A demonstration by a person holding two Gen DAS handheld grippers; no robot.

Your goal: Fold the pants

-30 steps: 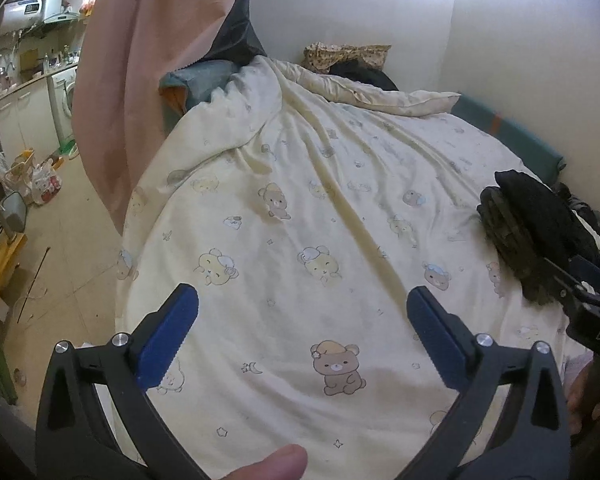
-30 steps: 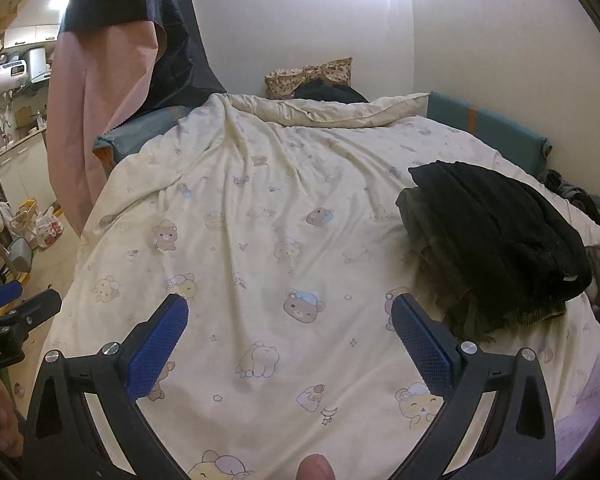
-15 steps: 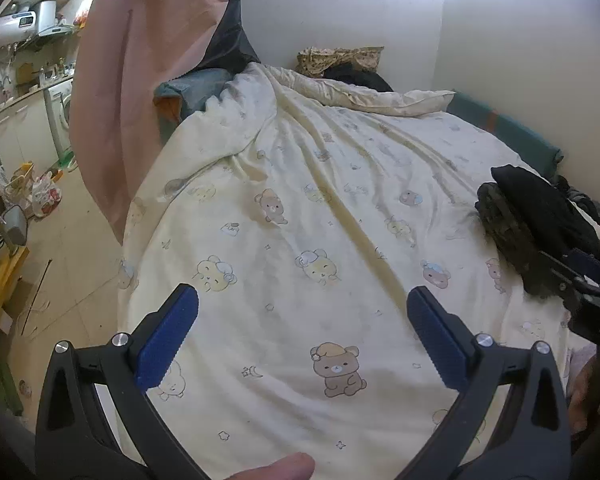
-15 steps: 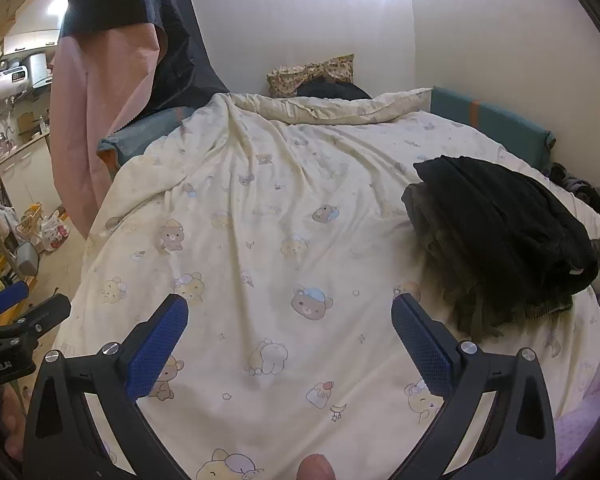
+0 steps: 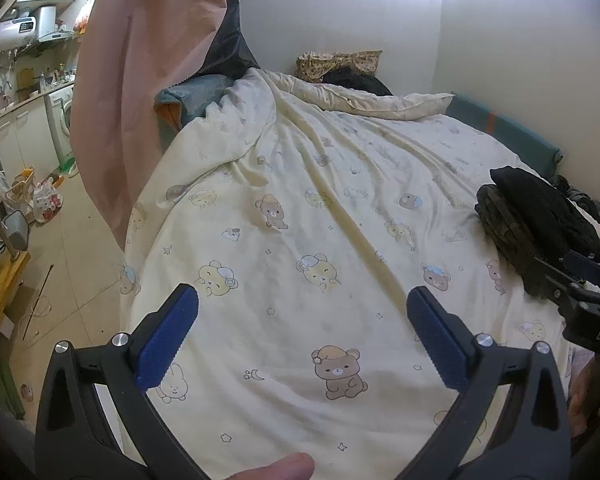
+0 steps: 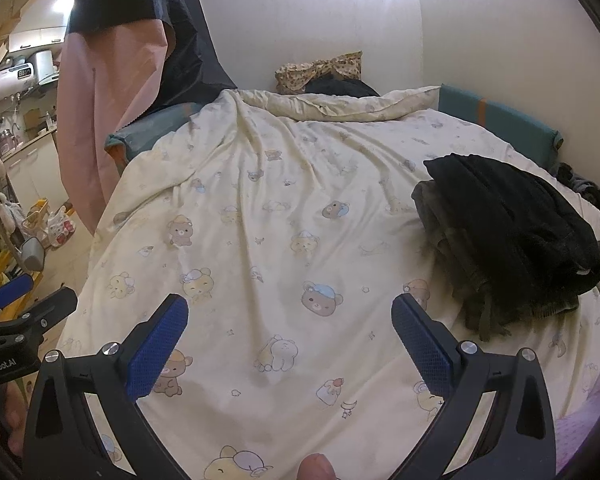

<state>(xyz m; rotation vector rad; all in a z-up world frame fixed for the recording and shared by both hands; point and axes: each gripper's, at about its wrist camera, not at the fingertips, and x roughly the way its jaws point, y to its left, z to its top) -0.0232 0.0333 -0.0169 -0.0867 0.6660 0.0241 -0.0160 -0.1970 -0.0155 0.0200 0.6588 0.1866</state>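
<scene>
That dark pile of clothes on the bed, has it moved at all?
No. The dark pile lies on the same bears of the quilt; only the camera shifted.

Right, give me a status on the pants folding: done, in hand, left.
Done: nothing visibly folded; the dark rumpled heap of clothes lies bunched on the cream bear-print duvet. In hand: nothing; the left tongs and right tongs are open and empty above the duvet. Left: pick pants out, spread and fold them.
</scene>
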